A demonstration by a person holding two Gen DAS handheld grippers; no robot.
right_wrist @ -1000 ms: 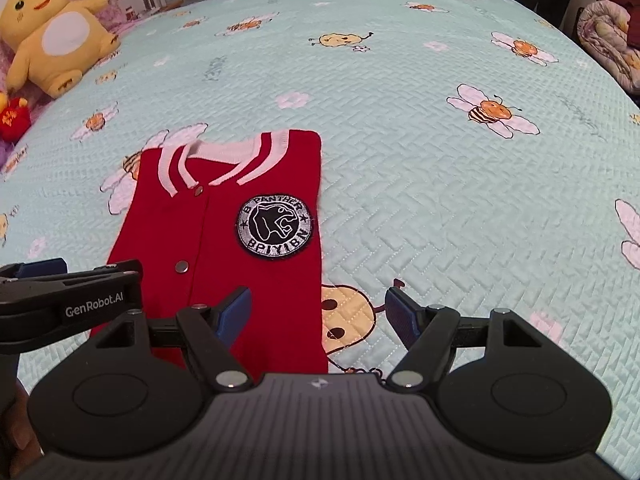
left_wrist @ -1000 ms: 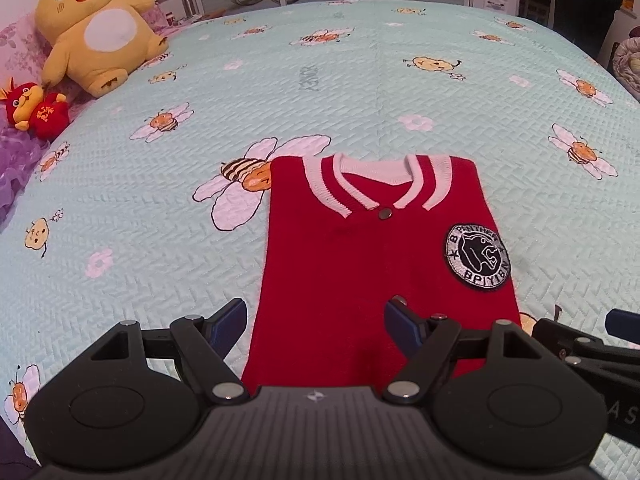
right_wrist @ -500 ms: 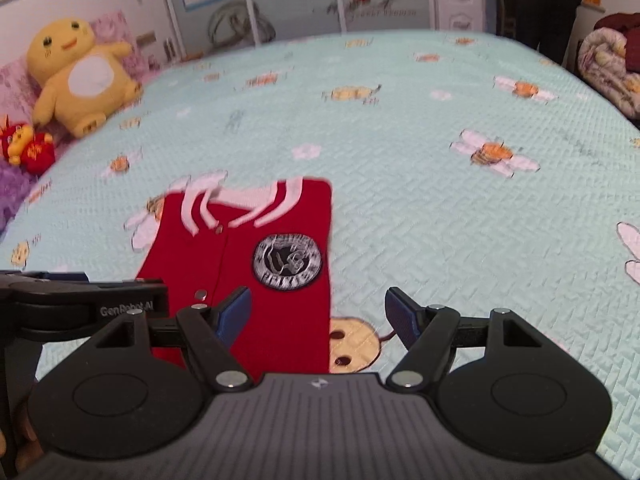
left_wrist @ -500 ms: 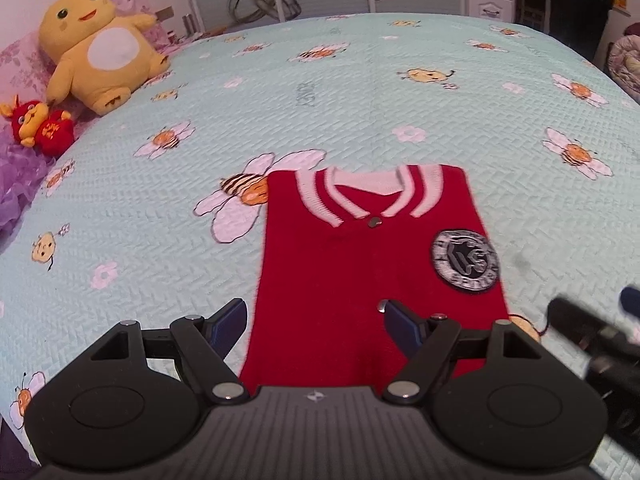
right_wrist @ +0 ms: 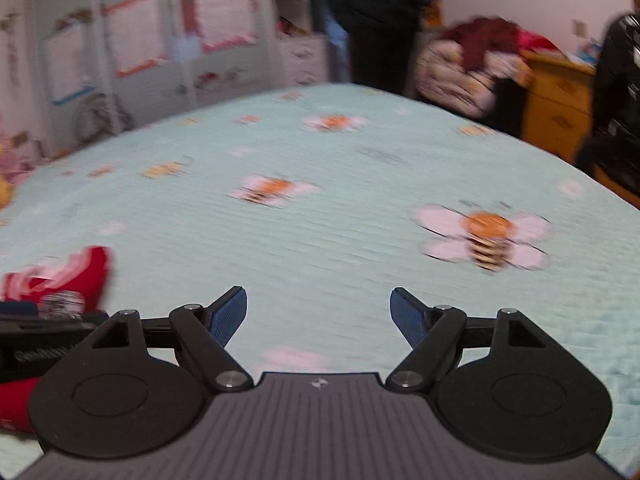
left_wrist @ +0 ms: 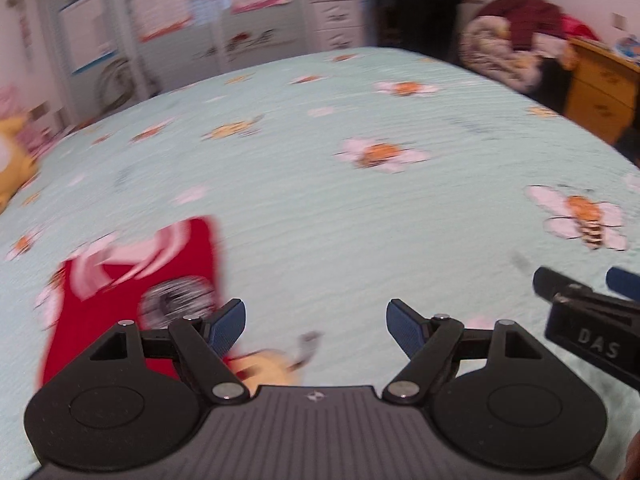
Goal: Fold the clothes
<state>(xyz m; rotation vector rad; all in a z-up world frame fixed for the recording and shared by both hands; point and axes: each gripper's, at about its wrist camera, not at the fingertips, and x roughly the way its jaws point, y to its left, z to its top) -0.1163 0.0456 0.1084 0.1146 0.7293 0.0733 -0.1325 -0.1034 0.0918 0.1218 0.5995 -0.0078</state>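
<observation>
Both views are smeared with motion blur, so fine detail is lost. The left hand-held gripper [left_wrist: 316, 326] hangs above the bed [left_wrist: 320, 184] with its blue-padded fingers spread wide and nothing between them; only the pale green quilted bedspread with its bee print shows in the gap. The right hand-held gripper [right_wrist: 319, 315] is just as wide open and just as empty, also above bare bedspread.

The folded red sweater [left_wrist: 120, 292] lies flat on the bed, at the lower left of the left wrist view, its white-striped collar pointing away from the camera and a round dark-and-white patch [left_wrist: 176, 305] on the chest. The left gripper's left finger overlaps the garment's right edge in that view, though whether it touches the cloth I cannot tell. In the right wrist view the sweater sits at the far left edge, partly behind the body of the left gripper.

A yellow plush toy [left_wrist: 12, 160] rests at the bed's left edge. Beyond the far side stand a wardrobe [right_wrist: 132, 44], a heap of clothes [left_wrist: 516, 48] and a wooden cabinet [left_wrist: 600, 88]. A person in dark clothes [right_wrist: 380, 16] stands past the bed.
</observation>
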